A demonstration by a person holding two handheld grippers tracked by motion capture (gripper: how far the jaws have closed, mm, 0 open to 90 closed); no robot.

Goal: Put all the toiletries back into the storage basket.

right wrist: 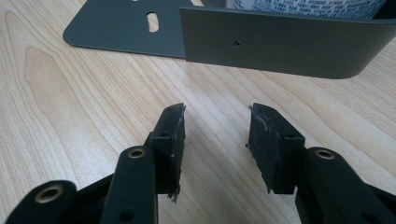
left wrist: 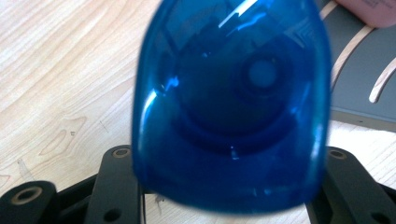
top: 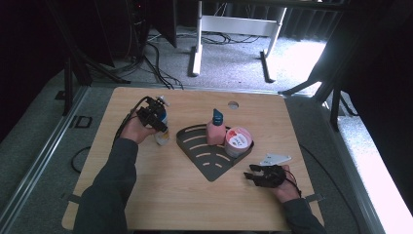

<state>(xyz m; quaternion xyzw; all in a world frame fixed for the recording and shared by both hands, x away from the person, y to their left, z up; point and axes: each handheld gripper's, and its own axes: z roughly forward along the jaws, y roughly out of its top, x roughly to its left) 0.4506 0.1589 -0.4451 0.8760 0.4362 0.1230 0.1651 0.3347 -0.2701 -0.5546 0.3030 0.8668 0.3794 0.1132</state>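
One bottle (top: 161, 127) sits between the fingers (left wrist: 116, 186) of the left gripper (top: 152, 118), a white body with a clear blue cap (left wrist: 231, 105) on top. In the left gripper view that cap bulges up close between the two black fingers, glossy and see-through, with a pale round spot showing inside it; its flanks meet the fingers on both sides, so the fingers pinch the bottle. In the high view the bottle stands with its foot on the worktop (top: 160, 190) and its long axis nearly upright, the cap end leaning slightly toward the far edge, the fingers gripping near the top.

Just beyond the left fingers lies a dark fan-shaped tray (top: 207, 163), carrying a pink bottle (top: 215, 130) and a white tub (top: 238, 140).

Over at the right gripper (top: 255, 178), the fingers (right wrist: 170, 135) stand spread with bare wood between them, the tray's rounded wall (right wrist: 285, 44) just ahead of their tips.
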